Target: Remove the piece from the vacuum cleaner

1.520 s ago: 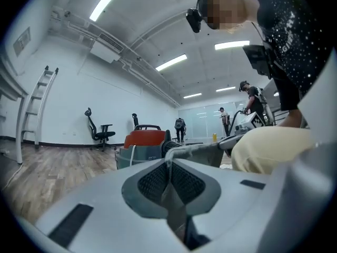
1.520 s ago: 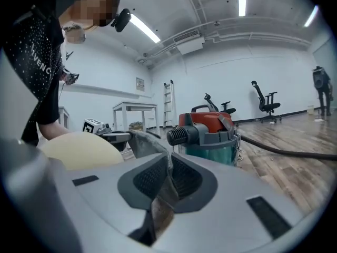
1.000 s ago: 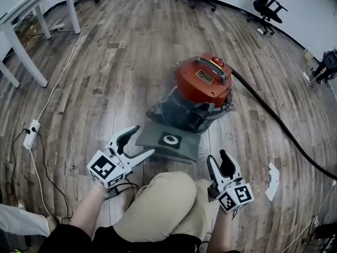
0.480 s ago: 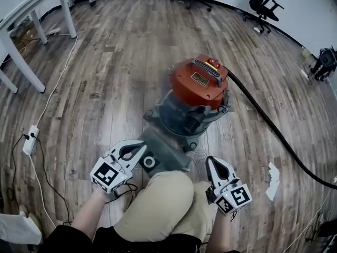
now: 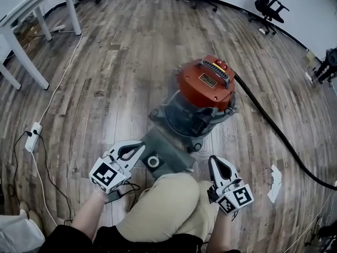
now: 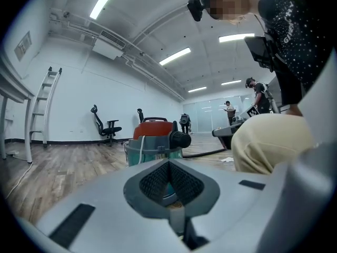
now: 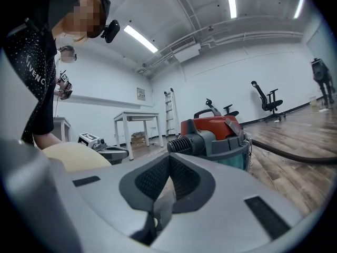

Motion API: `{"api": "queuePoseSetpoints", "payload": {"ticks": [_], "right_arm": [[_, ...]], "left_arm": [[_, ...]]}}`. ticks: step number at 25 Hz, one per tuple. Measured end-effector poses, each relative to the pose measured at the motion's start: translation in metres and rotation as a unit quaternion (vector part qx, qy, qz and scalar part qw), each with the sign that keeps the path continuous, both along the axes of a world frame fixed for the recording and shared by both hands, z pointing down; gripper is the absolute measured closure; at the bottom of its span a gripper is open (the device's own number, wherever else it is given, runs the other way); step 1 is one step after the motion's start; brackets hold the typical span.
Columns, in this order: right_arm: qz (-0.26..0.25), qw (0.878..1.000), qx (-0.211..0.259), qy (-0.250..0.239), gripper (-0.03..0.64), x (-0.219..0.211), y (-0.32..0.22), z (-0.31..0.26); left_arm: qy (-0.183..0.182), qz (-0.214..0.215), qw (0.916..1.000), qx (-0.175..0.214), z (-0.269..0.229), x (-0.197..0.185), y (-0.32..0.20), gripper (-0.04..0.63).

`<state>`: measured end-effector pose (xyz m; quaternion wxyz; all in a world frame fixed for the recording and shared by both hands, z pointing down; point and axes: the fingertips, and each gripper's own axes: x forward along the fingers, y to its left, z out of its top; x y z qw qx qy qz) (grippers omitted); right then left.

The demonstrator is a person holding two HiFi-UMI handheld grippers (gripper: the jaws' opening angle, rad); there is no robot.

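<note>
The grey piece (image 5: 168, 151) is seen between left tool (image 5: 138, 148) and right tool (image 5: 215, 163), nearer the left; both are closed, empty.

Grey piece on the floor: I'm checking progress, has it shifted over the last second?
Yes. In the head view the grey piece has slid toward the person's knee, its ring farther from the vacuum cleaner, which stayed put.

A wood-plank floor (image 5: 116, 51) is lit by ceiling strips (image 6: 176, 56); office chairs (image 5: 271, 7) are parked well right of the white table (image 5: 21, 1)
</note>
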<state>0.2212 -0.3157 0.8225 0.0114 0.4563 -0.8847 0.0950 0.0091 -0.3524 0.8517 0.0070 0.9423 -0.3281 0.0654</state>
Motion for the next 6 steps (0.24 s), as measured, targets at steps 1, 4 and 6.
{"api": "queuePoseSetpoints", "payload": {"ticks": [1, 4, 6], "right_arm": [[-0.001, 1.000, 0.000, 0.001, 0.606, -0.0007, 0.0000, 0.0000], [-0.003, 1.000, 0.000, 0.004, 0.606, -0.0039, 0.0011, 0.0016], [-0.005, 1.000, 0.001, 0.006, 0.606, -0.0060, 0.0016, 0.0031]], "left_arm": [[0.000, -0.001, 1.0000, 0.000, 0.0000, -0.0014, 0.0001, 0.588], [0.001, -0.002, 1.0000, 0.002, -0.0013, -0.0036, 0.0008, 0.588], [0.001, -0.002, 1.0000, 0.002, -0.0008, -0.0047, 0.0008, 0.588]]}}
